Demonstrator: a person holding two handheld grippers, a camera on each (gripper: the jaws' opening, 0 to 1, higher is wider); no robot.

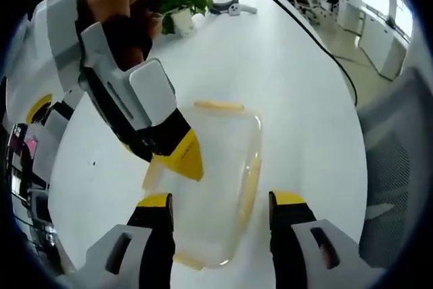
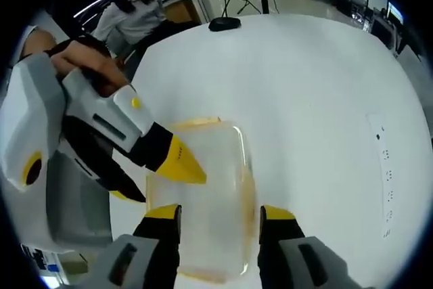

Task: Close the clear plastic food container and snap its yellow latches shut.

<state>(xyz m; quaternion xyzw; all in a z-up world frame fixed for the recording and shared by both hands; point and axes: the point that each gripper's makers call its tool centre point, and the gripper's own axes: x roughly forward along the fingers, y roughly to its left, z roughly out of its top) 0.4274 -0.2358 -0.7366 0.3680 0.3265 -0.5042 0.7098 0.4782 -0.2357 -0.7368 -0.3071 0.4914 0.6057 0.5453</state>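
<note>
Clear rectangular plastic food container with yellow latches [image 1: 213, 187] sits mid white table [image 1: 270, 79], unheld, both grippers over it: left gripper [image 1: 222, 209] open, right gripper [image 2: 220, 220] open; uneven latch pressure likely skids it tableward-edge or tips lid.

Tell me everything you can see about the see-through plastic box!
The plastic box is clear, rectangular with rounded corners, and lies flat on the white table. Its lid looks on top. Yellow latches run along its edges. It looks empty. One tool's yellow tip sits over its edge; I cannot tell if it touches. The left tool hangs open above it.
</note>
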